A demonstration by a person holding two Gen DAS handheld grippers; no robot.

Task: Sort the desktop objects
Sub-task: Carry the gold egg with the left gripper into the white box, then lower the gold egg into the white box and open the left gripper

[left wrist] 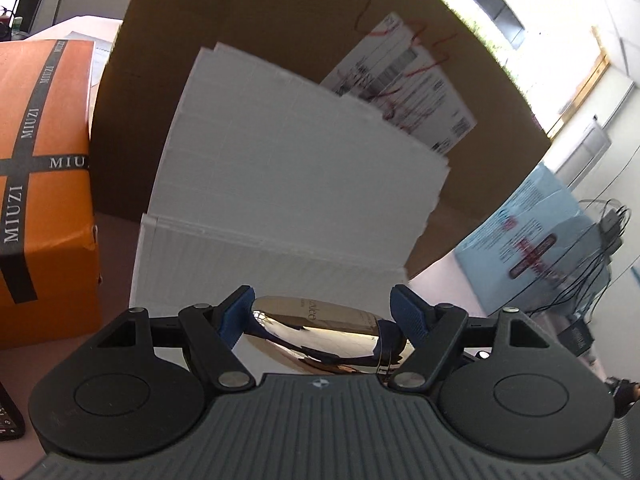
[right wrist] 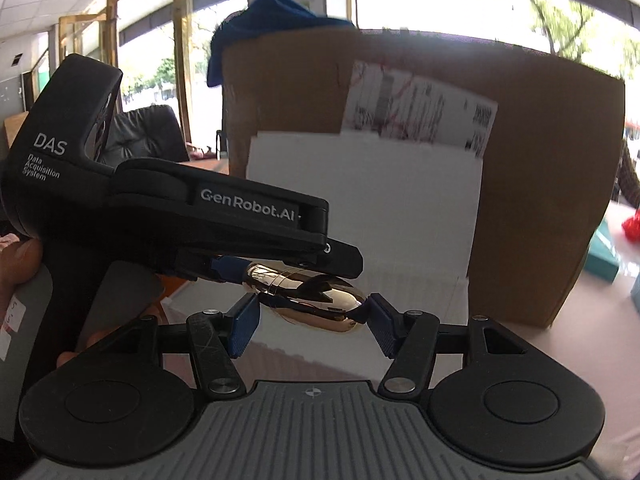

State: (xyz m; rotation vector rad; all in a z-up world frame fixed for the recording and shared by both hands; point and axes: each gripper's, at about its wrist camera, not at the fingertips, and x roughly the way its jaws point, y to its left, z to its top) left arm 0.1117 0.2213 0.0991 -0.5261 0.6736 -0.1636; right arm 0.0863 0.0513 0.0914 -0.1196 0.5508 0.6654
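The left gripper [left wrist: 320,314] pinches a glossy, gold-coloured, egg-shaped case [left wrist: 316,334] of mirror-like metal or plastic. From the right wrist view its blue pads clamp one end of the case [right wrist: 308,294], which hangs in the air just in front of a white corrugated-plastic tray [left wrist: 280,216], well clear of the tabletop. The right gripper [right wrist: 310,322] has its tongs spread wide on either side of the case's free end. Whether its ribbed blue pads touch the case is hard to tell, but they do not look pressed in.

As a judgement, sorting is at an early or middle stage: the case is lifted and looks mid-handover or about to be twisted open, and nothing shows inside the tray.

The tray is matte, with fine fluting and an upright back panel leaning on a big brown cardboard box [left wrist: 248,20] bearing a white shipping label [left wrist: 404,80]. Left of the tray sits a smooth orange gift box [left wrist: 44,184] crossed by black printed ribbon.
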